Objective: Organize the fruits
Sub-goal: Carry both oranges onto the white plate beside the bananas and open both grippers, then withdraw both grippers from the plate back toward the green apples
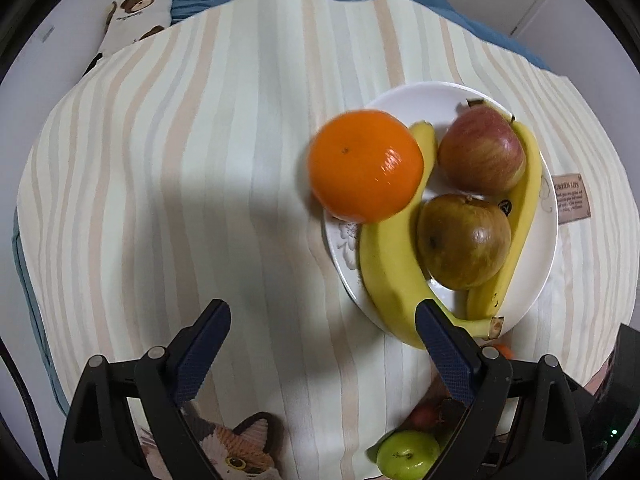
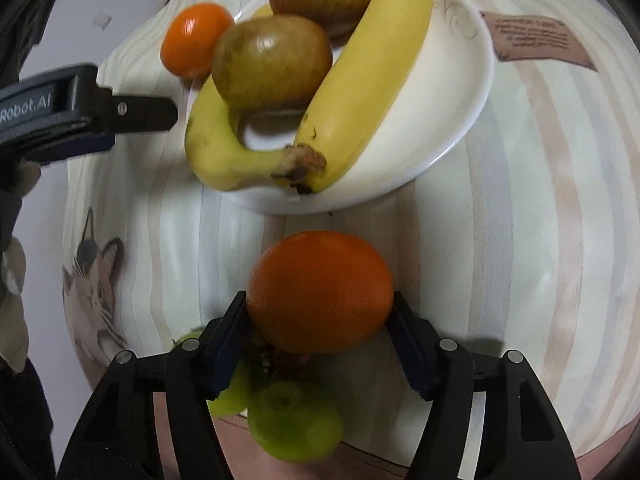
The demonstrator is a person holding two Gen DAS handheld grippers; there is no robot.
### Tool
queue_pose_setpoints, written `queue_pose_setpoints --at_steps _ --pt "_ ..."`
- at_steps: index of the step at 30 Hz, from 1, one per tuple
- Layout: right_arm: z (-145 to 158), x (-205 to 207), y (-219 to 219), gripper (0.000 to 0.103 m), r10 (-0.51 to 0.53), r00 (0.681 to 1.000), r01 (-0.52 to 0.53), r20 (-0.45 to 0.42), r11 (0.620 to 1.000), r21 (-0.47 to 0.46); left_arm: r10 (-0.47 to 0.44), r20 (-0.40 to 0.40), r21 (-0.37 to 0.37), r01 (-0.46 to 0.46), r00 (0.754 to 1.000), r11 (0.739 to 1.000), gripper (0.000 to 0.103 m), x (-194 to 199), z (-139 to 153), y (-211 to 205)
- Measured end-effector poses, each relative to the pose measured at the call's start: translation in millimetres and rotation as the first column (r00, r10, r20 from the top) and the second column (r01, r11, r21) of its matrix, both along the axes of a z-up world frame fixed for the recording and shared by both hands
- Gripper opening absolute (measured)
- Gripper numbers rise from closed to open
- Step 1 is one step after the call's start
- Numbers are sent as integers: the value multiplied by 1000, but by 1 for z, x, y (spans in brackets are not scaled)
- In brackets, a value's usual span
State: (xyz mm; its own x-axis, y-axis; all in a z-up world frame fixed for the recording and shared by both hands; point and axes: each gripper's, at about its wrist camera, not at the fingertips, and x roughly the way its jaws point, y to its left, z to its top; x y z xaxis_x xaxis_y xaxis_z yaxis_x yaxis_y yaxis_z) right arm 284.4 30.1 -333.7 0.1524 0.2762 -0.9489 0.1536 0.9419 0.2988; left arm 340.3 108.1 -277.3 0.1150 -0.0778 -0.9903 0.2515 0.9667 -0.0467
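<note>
An orange (image 2: 319, 297) is pinched between the right gripper (image 2: 320, 328) fingers, ready for the plate (image 2: 452, 120) just ahead of them. The left gripper (image 1: 322, 354) fingers are spread, nothing between them, a second orange (image 1: 366, 166) lying beyond their tips.

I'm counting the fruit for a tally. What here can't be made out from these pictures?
- Left wrist view: fruit near the green apple, hidden behind the left gripper.
- Right wrist view: dark item under the orange held in the right gripper, blurred and covered.
- Brown label text: too small.

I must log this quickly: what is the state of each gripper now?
Left gripper: open, holding nothing.
Right gripper: closed on the orange.
</note>
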Motion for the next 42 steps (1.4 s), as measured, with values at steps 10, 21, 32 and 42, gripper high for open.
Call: queue_pose_setpoints --at_steps 10,21,32,42 --pt "57 3 -24 69 -75 982 80 172 997 -22 22 74 -29 -20 997 999 95 34 32 8" --pt "49 68 -77 69 -75 979 101 189 987 -128 -83 87 -1 84 993 996 95 59 21 -40" --pt "40 69 -77 71 -92 980 113 174 988 -109 -115 63 16 114 991 993 95 57 3 -55" --pt "39 68 -70 75 -77 981 99 175 988 -122 -111 69 22 110 991 994 95 53 5 -51"
